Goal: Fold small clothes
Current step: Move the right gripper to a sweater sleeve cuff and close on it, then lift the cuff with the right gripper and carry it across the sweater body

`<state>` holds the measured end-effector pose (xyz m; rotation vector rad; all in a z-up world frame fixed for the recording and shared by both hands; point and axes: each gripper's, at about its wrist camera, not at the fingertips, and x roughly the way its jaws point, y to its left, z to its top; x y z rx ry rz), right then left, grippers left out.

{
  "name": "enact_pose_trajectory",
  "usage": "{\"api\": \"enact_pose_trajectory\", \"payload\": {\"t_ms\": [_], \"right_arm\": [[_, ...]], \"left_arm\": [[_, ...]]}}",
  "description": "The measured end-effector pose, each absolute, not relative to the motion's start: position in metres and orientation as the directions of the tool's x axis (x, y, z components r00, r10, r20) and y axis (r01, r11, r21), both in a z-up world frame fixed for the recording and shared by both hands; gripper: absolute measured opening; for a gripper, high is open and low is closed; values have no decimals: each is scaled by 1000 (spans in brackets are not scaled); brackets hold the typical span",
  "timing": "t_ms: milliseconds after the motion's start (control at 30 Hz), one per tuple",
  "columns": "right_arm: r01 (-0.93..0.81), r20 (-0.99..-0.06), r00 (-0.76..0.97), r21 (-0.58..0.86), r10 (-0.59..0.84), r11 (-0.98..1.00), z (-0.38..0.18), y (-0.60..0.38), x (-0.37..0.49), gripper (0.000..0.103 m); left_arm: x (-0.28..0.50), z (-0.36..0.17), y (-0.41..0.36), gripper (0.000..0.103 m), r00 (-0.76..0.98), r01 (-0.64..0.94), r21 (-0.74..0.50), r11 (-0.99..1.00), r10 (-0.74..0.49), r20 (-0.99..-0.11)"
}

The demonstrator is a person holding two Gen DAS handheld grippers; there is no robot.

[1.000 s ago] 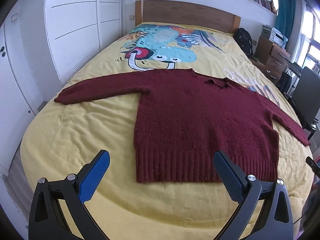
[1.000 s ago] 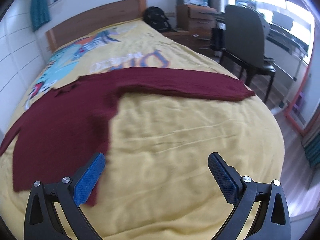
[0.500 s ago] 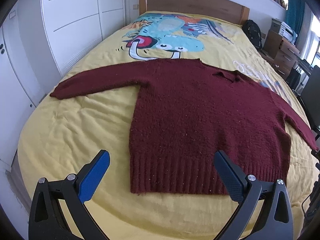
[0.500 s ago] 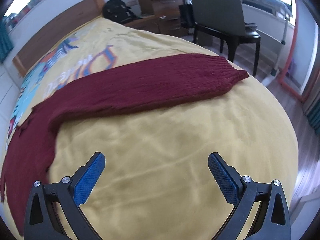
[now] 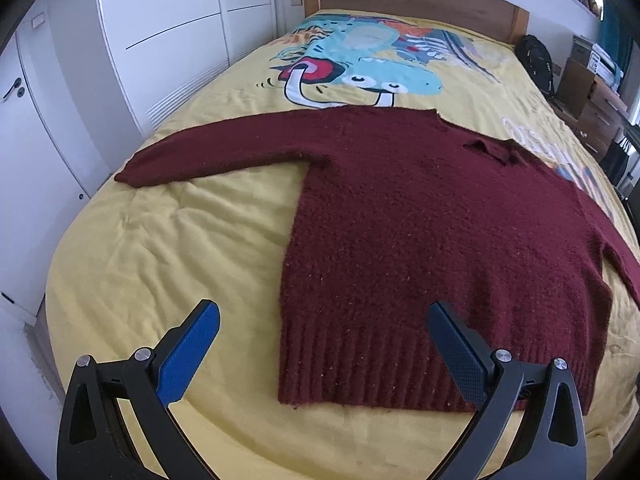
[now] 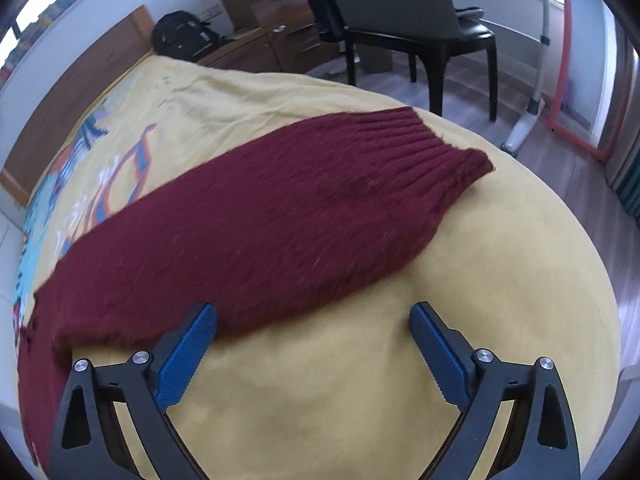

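Here's the maroon sweater (image 5: 432,232), spread flat and face-up on the yellow bedspread (image 5: 168,264), its collar pointing toward the wooden headboard (image 5: 412,0) and its ribbed hem toward the foot of the bed. One sleeve reaches out from the sweater toward the white wardrobe doors (image 5: 160,32). The left gripper (image 5: 324,344) hangs above the sweater's hem corner on that side, fingers spread wide, nothing between them. Over to the right wrist view: the right gripper (image 6: 312,340) sits low beside the sweater's other sleeve (image 6: 280,216), fingers equally splayed and empty, one blue pad (image 6: 188,356) right at the sleeve's near edge; contact is hard to call. That sleeve's ribbed cuff lies toward the black chair (image 6: 400,12) and the wooden dresser (image 6: 272,8).
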<state>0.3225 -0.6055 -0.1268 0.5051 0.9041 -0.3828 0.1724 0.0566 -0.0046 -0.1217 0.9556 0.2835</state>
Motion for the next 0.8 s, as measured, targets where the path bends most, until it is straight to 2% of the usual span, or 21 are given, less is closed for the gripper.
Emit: {"api": "enact_pose_trajectory", "payload": {"t_ms": [233, 300, 367, 400, 500, 567, 667, 800], "right_arm": [[554, -805, 583, 298, -107, 777, -128, -638, 346, 96], [565, -802, 587, 313, -105, 763, -128, -645, 350, 92], [589, -807, 579, 315, -118, 744, -130, -653, 353, 69], [595, -807, 579, 320, -118, 737, -131, -656, 354, 67], [611, -804, 582, 336, -119, 716, -131, -667, 356, 50], [613, -805, 582, 341, -116, 712, -130, -672, 358, 31], [608, -803, 586, 352, -104, 711, -127, -677, 361, 20], [597, -799, 594, 361, -92, 716, -123, -678, 362, 16]], "left_arm": [[176, -12, 52, 102, 521, -286, 45, 957, 195, -831], [177, -14, 51, 102, 518, -284, 52, 957, 199, -832], [178, -16, 50, 102, 513, -283, 56, 957, 201, -835], [178, -17, 50, 102, 511, -284, 57, 957, 201, -836], [179, -18, 50, 102, 505, -290, 59, 955, 205, -838], [181, -19, 50, 102, 504, -292, 58, 955, 205, -839], [182, -20, 49, 102, 501, -291, 58, 955, 204, -841], [182, -23, 47, 102, 499, -285, 51, 957, 194, -844]]}}
